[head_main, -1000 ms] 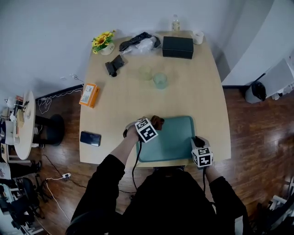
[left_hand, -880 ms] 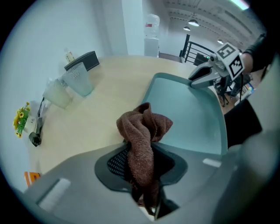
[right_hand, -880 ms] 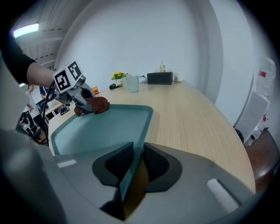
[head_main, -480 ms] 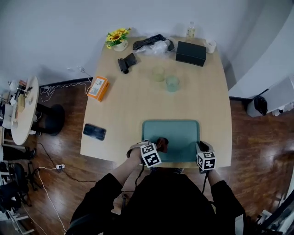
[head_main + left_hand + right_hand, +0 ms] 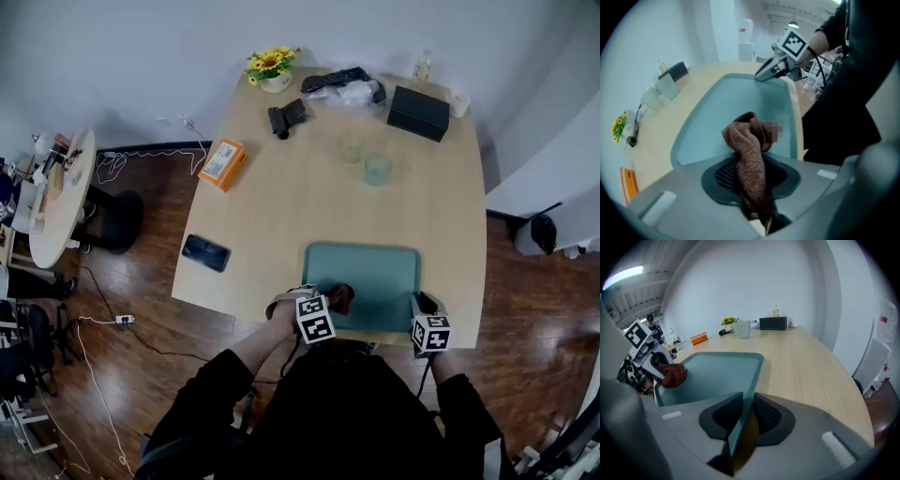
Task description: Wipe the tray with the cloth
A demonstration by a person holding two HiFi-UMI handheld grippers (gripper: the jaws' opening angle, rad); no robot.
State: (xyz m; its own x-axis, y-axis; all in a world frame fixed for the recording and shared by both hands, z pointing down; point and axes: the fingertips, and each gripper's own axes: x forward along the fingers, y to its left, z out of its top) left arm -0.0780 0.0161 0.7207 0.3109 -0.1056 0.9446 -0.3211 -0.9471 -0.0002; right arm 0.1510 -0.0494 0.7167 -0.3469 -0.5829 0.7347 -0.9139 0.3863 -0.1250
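Left claw (image 5: 334, 302) clamped, pointing steeply down, right claw (image 5: 420, 300) clamped

Phone (image 5: 205, 252), orange box (image 5: 222, 164), sunflower pot (image 5: 272, 67), green cup (image 5: 378, 169), black box (image 5: 418, 112).

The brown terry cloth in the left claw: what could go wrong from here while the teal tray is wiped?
1. The brown terry cloth is bunched in the shut left claw. Only a small lump faces the teal plastic tray, so wiping may leave patches.
2. The tray lies close to the near edge of the wooden table, and the right claw clamps only its rim. A hard stroke might shift it.
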